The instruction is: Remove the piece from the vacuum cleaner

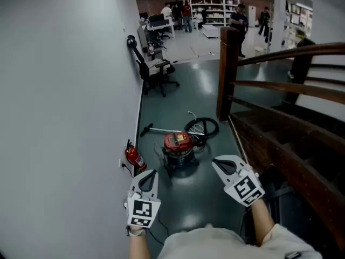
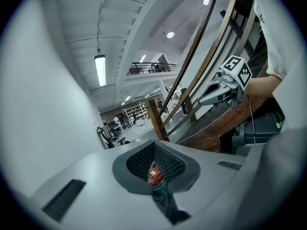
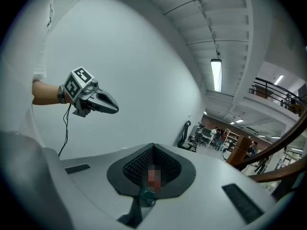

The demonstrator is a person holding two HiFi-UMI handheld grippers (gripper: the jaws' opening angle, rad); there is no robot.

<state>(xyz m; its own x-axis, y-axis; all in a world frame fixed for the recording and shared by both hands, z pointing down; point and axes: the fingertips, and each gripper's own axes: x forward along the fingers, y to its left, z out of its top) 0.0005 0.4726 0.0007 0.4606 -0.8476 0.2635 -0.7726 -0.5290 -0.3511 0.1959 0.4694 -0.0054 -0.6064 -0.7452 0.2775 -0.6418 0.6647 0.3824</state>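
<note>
My left gripper (image 1: 150,172) and right gripper (image 1: 216,163) are both pressed together, empty; the red vacuum cleaner (image 1: 178,145) lies ahead between them, seemingly equidistant.

text: none readable | labels: none readable | numbers: none readable

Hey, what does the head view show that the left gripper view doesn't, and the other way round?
Only the head view: the fire extinguisher, the vacuum's coiled hose and wand lying on the floor, and the left gripper seen from outside.
Only the left gripper view: the ceiling lamp and an upper balcony railing.
Both: the red vacuum cleaner, the wooden stair rail, the right gripper and the far shelves.
</note>
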